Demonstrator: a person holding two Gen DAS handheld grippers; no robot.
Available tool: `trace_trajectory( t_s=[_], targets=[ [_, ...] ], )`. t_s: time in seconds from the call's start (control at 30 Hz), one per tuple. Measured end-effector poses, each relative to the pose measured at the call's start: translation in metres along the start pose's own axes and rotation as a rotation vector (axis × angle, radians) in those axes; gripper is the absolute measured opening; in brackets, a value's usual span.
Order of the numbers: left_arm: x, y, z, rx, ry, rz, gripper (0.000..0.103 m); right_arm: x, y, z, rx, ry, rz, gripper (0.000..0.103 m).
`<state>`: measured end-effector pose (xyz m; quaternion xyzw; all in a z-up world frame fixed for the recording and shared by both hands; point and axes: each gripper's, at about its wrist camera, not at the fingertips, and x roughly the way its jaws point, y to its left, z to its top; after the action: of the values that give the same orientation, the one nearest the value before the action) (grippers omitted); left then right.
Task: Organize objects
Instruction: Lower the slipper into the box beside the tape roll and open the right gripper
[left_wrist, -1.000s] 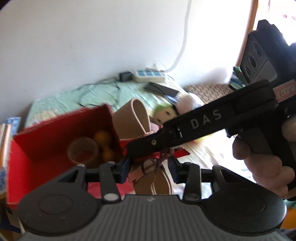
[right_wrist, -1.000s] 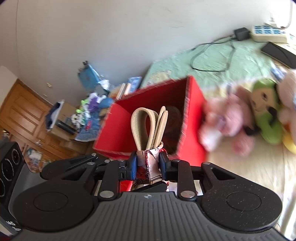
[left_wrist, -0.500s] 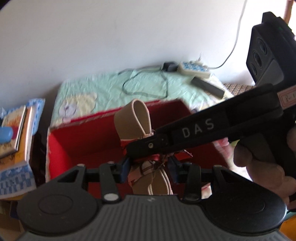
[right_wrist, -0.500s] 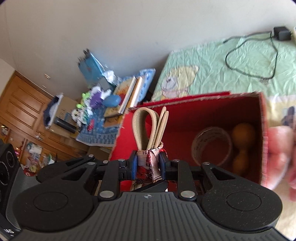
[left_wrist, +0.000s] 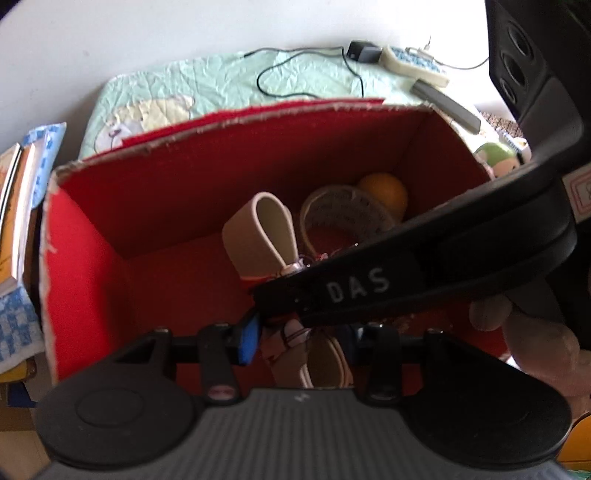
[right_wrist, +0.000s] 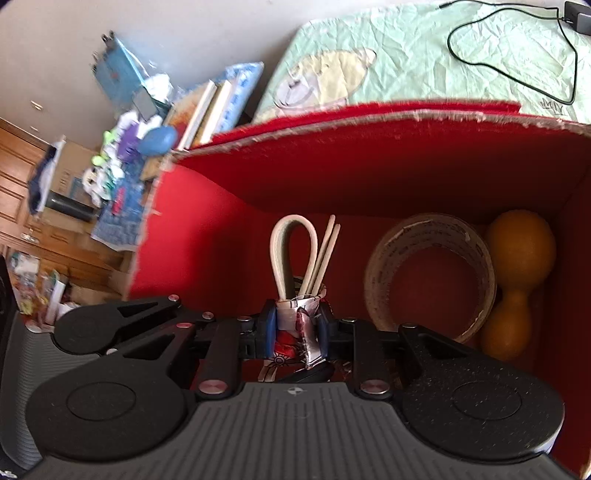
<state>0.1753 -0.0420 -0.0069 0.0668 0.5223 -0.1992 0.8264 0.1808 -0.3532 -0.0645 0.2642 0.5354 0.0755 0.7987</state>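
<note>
The right gripper (right_wrist: 295, 326) has its blue-padded jaws closing narrowly on the crumpled red-and-white patterned fabric body of a small bundle (right_wrist: 297, 325), which sits squeezed between the pads, with a broad cream strap loop (right_wrist: 291, 254) and two thin pale sticks (right_wrist: 325, 254) rising from it toward the far wall. The left gripper (left_wrist: 301, 338) stands at a moderate gap around the near end of the same bundle, where tan folds and red cord show between its fingers; the right tool's black arm crosses in front and hides most of the right finger, so I cannot tell whether the left pads actually press on the cloth. Only the left blue pad (left_wrist: 249, 338) shows clearly. The bundle hangs over the inside of an open red cardboard box (right_wrist: 369, 173) with matte red walls and frayed, pale torn rims. Lying on the box floor to the right is a wide ring of translucent brownish tape (right_wrist: 430, 273), its inner face dull and printed, and just beside it at the right wall sits a smooth orange gourd-shaped object (right_wrist: 517, 280) of two rounded lobes. Beyond the box lies a crinkled pale green sheet (right_wrist: 424, 55) with a thin black cable (right_wrist: 517, 70) looping across it. A hand (left_wrist: 532, 332) grips the right tool at the right edge of the left view.
</note>
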Motion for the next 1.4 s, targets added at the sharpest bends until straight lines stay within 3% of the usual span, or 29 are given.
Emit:
trace_trajectory(
  t_s=[0.23, 0.37, 0.53, 1.07, 1.27, 1.4],
  targets=[
    [0.016, 0.01, 0.0, -0.013, 0.041, 0.028, 0.05, 0.016, -0.005, -0.002, 0.01, 0.053, -0.096, 0.022],
    [0.019, 0.008, 0.0, 0.009, 0.037, 0.079, 0.064, 0.016, -0.009, -0.003, 0.038, 0.058, -0.118, 0.02],
    [0.022, 0.005, 0.002, 0.008, 0.046, 0.11, 0.067, 0.016, -0.008, -0.005, 0.016, 0.071, -0.145, 0.02],
    [0.026, 0.0, 0.0, 0.023, 0.047, 0.201, 0.072, -0.013, -0.015, -0.015, 0.027, -0.055, -0.127, 0.022],
    [0.026, -0.002, 0.0, 0.032, 0.051, 0.218, 0.073, -0.021, -0.029, -0.013, 0.109, -0.107, -0.058, 0.019],
    [0.026, -0.004, -0.001, 0.046, 0.046, 0.232, 0.074, -0.024, -0.03, -0.013, 0.111, -0.117, -0.056, 0.018]
  ],
)
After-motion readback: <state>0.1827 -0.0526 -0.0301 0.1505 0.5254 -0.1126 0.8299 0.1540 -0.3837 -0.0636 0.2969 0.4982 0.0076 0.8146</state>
